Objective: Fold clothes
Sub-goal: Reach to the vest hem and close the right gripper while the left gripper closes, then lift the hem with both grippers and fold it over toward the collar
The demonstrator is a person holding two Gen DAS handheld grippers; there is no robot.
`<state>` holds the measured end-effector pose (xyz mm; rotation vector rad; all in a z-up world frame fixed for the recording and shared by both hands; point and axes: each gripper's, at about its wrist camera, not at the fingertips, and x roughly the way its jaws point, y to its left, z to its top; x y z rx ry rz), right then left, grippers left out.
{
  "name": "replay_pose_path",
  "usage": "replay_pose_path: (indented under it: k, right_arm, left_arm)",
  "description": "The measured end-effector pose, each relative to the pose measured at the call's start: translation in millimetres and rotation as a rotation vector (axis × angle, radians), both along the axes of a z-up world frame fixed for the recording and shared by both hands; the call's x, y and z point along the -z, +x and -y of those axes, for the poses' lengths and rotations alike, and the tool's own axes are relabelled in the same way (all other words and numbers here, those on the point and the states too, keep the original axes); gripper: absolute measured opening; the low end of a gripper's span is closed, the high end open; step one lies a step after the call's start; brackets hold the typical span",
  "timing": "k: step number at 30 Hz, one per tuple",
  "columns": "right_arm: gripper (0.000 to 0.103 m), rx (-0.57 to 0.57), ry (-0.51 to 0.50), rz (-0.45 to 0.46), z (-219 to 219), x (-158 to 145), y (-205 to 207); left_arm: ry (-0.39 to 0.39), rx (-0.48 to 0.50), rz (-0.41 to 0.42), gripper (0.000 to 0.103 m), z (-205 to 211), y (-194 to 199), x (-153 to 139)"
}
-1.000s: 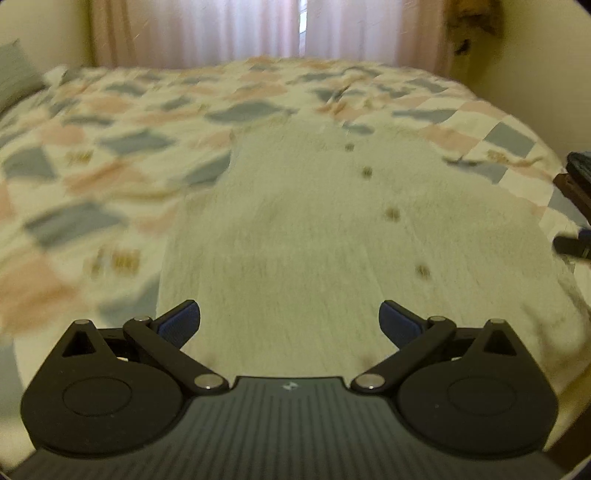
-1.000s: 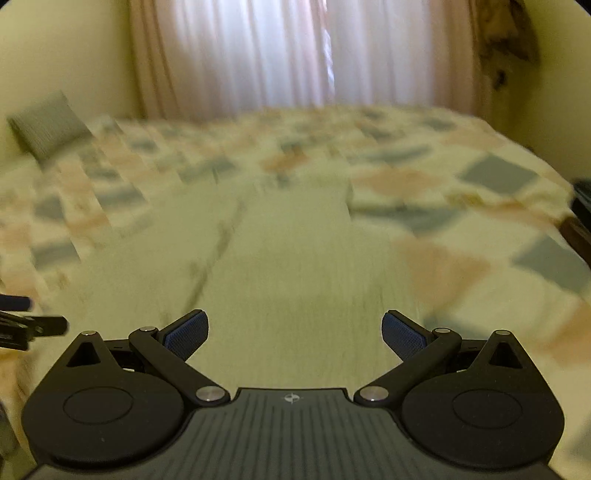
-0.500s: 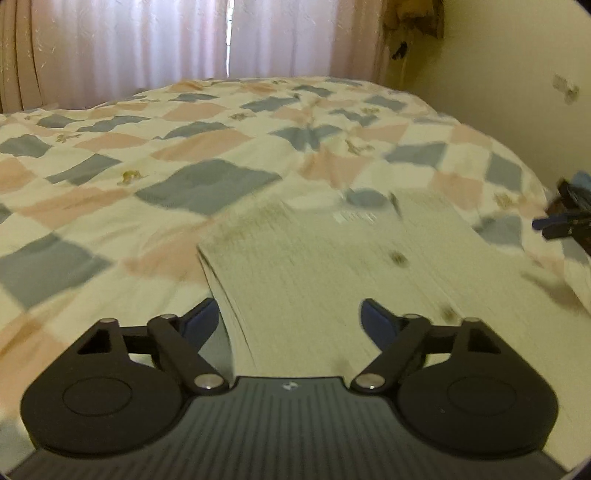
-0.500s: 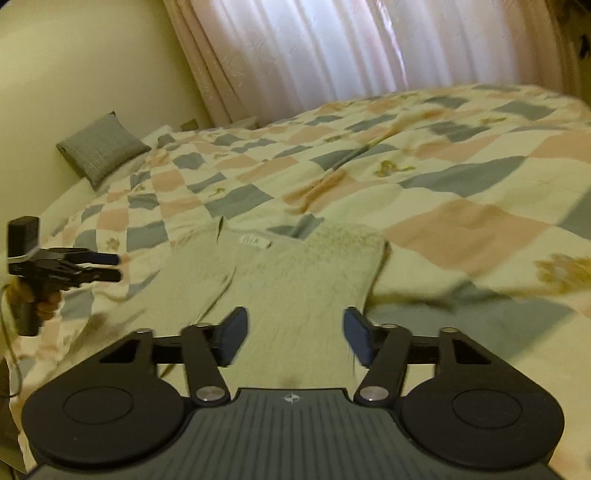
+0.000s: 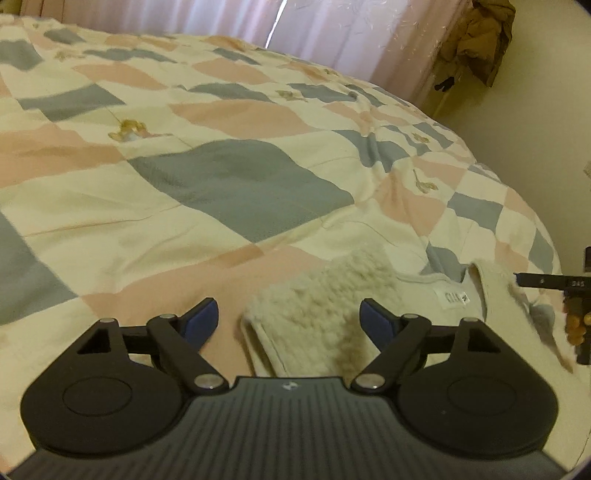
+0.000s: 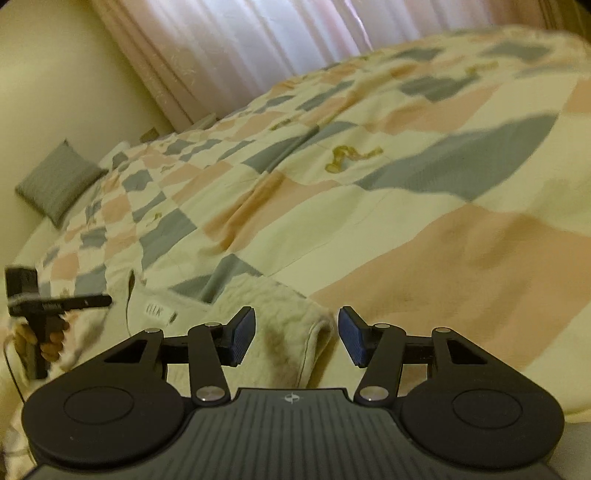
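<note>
A cream fleece garment point(image 5: 325, 306) lies flat on the bed, collar end away from me, with a white neck label point(image 5: 452, 299). My left gripper point(image 5: 288, 319) is open, its blue pads straddling the garment's left shoulder corner. In the right wrist view the same garment point(image 6: 280, 314) shows its right shoulder corner between the fingers of my right gripper point(image 6: 297, 334), which stands open with a narrower gap. Each view catches the other hand-held gripper at its edge: the right one point(image 5: 565, 291) and the left one point(image 6: 40, 306), held by a person's hand.
The bed is covered by a checked quilt point(image 5: 236, 184) in cream, pink and grey-blue. A grey cushion point(image 6: 55, 184) lies at the bed's far left. Curtains point(image 6: 258, 44) hang behind the bed. A brown garment point(image 5: 476, 33) hangs at the wall corner.
Both grippers have moved forward along the garment from its lower body to the shoulder corners at the collar end. The right gripper's fingers have narrowed; the left stays wide open.
</note>
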<state>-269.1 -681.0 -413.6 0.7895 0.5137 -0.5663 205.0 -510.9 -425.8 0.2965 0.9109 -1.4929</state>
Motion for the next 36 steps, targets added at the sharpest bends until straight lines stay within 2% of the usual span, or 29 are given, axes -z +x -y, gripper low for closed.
replay_pose_path:
  k: [3, 4, 5, 6, 7, 8, 13, 18, 21, 24, 26, 27, 28, 30, 32, 34, 35, 36]
  right_arm:
    - [0.054, -0.002, 0.045, 0.027, 5.6, 12.3, 6.0]
    - [0.045, -0.008, 0.047, 0.035, 5.8, 14.7, 8.4]
    - [0.034, -0.019, 0.045, 0.042, 4.5, 15.2, 10.1]
    - [0.016, -0.033, 0.039, 0.047, 2.2, 14.5, 11.3]
    - [0.016, -0.043, 0.012, 0.050, -2.7, 10.1, 11.2]
    - [0.015, -0.050, -0.027, 0.052, -9.2, 3.3, 10.2]
    - [0.015, -0.119, -0.182, 0.083, -81.5, -44.2, -21.7]
    - [0.015, -0.195, -0.329, 0.115, -168.2, -93.8, -61.8]
    - [0.015, -0.241, -0.418, 0.134, -220.2, -123.6, -85.9]
    - [0.015, -0.277, -0.554, 0.003, -266.7, -111.4, -84.1]
    - [0.018, -0.298, -0.648, -0.101, -297.1, -99.1, -80.2]
    - [0.022, -0.309, -0.695, -0.154, -312.4, -92.9, -78.2]
    - [0.035, -0.319, -0.742, -0.206, -327.6, -86.7, -76.3]
    - [0.045, -0.340, -0.834, -0.312, -358.0, -74.3, -72.4]
    - [0.050, -0.359, -0.926, -0.420, -388.4, -61.9, -68.5]
    - [0.058, -0.378, -1.016, -0.528, -418.8, -49.5, -64.6]
    - [0.059, -0.387, -1.061, -0.582, -434.0, -43.3, -62.6]
    - [0.060, -0.396, -1.106, -0.637, -449.3, -37.1, -60.7]
  left_arm:
    - [-0.004, 0.000, -0.027, 0.081, 10.0, 5.9, 9.3]
    - [-0.010, -0.005, -0.047, 0.074, 11.5, 7.8, 11.6]
    - [-0.020, -0.003, -0.063, 0.064, 11.7, 8.6, 12.5]
    - [-0.034, 0.006, -0.077, 0.035, 9.4, 8.0, 9.9]
    - [-0.049, 0.014, -0.091, 0.017, 7.2, 7.5, 7.3]
    - [-0.063, 0.023, -0.104, 0.012, 4.9, 7.0, 4.6]
    - [-0.136, 0.096, -0.045, 0.012, -45.6, -8.2, -45.9]
    - [-0.220, 0.151, -0.006, 0.012, -145.0, -40.5, -108.3]
    - [-0.233, 0.188, 0.034, 0.012, -210.4, -71.1, -122.0]
    - [-0.219, 0.231, 0.101, 0.017, -277.0, -111.1, -118.9]
    - [-0.172, 0.254, 0.207, 0.023, -314.7, -143.9, -102.6]
    - [-0.148, 0.265, 0.260, 0.030, -333.5, -160.3, -94.5]
    - [-0.122, 0.278, 0.323, 0.037, -350.0, -176.6, -83.7]
    - [-0.080, 0.306, 0.461, 0.042, -373.8, -205.8, -66.3]
    - [-0.069, 0.360, 0.698, 0.043, -383.5, -237.8, -52.8]
    - [-0.057, 0.412, 0.935, 0.051, -393.2, -269.7, -39.2]
    - [-0.077, 0.454, 1.047, 0.054, -393.9, -281.1, -31.7]
    - [-0.085, 0.483, 1.128, 0.059, -390.2, -286.3, -24.7]
